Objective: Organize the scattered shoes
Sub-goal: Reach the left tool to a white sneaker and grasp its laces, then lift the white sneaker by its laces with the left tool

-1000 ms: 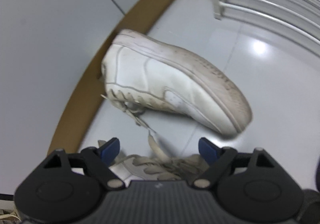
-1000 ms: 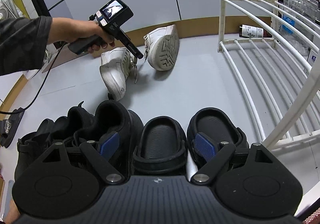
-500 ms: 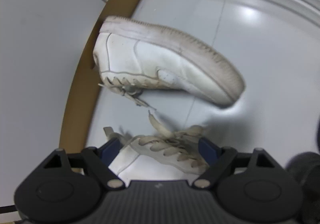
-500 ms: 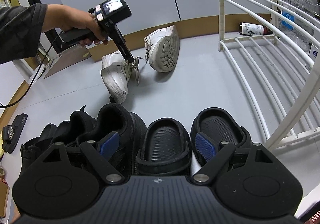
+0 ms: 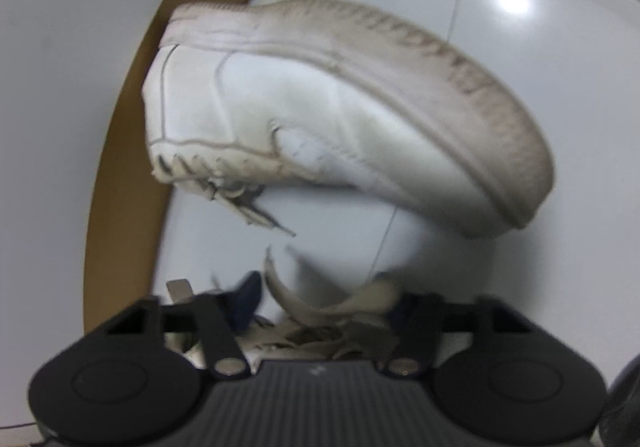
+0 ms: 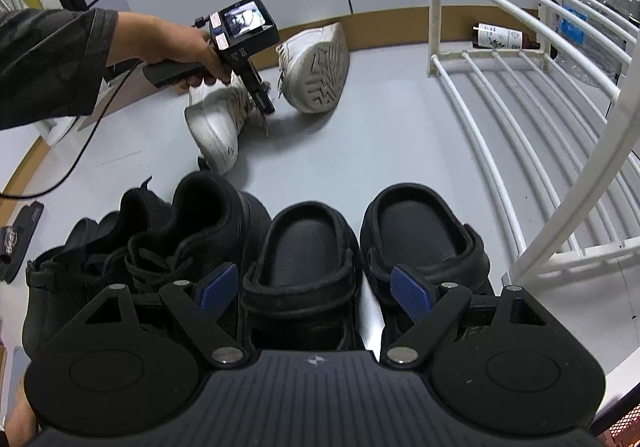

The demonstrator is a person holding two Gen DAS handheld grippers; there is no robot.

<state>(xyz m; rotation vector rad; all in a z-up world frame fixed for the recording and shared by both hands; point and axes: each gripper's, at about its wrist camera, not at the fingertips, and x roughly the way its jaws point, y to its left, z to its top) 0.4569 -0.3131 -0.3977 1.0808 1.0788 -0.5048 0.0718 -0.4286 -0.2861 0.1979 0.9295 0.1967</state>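
Right now my left gripper sits low over the upright white sneaker, its fingers down among the laces at the tongue. I go for that spot because the laced throat gives two fingers something to pinch. The left wrist view is blurred there, so I cannot tell whether the fingers have closed on the laces or merely straddle them; they look narrower than fully spread, but I would not swear to it.

Its partner, the tipped white sneaker, lies on its side just beyond, sole facing me, heel toward the brown baseboard. That one will need righting before it can be paired.

My right gripper hovers with its jaws spread and nothing between them, above the near row: black clogs side by side, and black lace-up shoes touching them on the left. I judge it waits here because that row is already lined up by the foot of the white wire rack, which seems the natural home for the white pair.
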